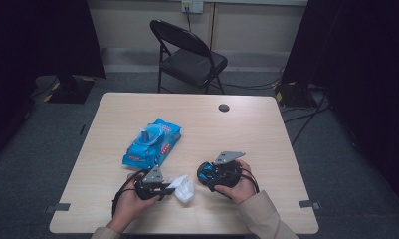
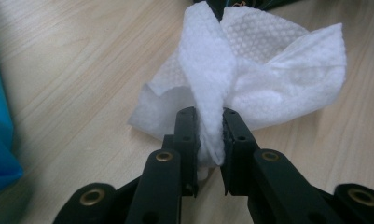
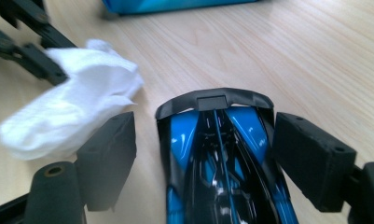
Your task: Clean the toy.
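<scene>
- High view: my left gripper [image 1: 168, 189] at 7 o'clock clamps a white wet wipe [image 1: 183, 188]; my right gripper [image 1: 203, 174] holds off at 5; the blue wipes pack [image 1: 151, 143] lies centre-left on the table [image 1: 256, 134].
- Left gripper view: jaws pinch the wipe [image 2: 250, 79].
- Right gripper view: jaws stand apart around a blue-and-black toy car [image 3: 222, 154], pads clear.

White dimpled wipe [image 2: 264, 70] (blue/blk car [image 3: 222, 158])

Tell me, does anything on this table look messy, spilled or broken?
Nothing spilled or broken. The white wipe is crumpled, pinched in the left hand-held gripper. The wipes pack lies askew with its lid open. The toy car looks intact.
</scene>
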`<state>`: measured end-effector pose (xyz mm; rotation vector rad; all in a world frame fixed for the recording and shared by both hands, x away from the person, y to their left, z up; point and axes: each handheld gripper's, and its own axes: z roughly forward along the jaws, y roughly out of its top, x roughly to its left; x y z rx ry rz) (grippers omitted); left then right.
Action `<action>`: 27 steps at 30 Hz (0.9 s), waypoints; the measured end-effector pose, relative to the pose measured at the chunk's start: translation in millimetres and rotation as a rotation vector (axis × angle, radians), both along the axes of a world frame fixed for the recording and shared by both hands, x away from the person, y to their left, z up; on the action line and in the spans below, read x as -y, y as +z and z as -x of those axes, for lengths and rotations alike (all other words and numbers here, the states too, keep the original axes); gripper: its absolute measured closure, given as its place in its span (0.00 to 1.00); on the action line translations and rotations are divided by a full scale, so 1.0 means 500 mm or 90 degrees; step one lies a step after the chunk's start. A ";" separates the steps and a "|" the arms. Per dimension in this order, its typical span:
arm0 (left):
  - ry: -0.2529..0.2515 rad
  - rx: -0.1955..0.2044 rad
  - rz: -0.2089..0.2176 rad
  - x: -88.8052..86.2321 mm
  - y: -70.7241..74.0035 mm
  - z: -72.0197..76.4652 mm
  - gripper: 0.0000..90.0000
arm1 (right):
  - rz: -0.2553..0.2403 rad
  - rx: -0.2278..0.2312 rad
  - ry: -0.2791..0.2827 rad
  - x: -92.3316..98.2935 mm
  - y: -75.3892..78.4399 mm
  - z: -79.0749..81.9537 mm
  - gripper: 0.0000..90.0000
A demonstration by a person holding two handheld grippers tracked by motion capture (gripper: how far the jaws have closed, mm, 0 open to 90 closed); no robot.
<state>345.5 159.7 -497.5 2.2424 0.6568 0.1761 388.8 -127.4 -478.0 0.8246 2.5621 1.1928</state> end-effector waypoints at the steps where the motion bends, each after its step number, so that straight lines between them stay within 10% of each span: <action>1: 0.001 0.001 0.004 -0.001 -0.001 0.001 0.86 | 0.005 0.008 -0.002 -0.004 -0.004 -0.003 0.22; 13: 0.010 0.003 0.015 -0.018 -0.004 0.009 0.84 | 0.049 -0.031 0.028 -0.016 -0.039 -0.035 0.23; 27: 0.012 0.003 0.016 -0.019 -0.004 0.009 0.84 | 0.061 -0.001 0.032 -0.012 -0.048 -0.027 0.28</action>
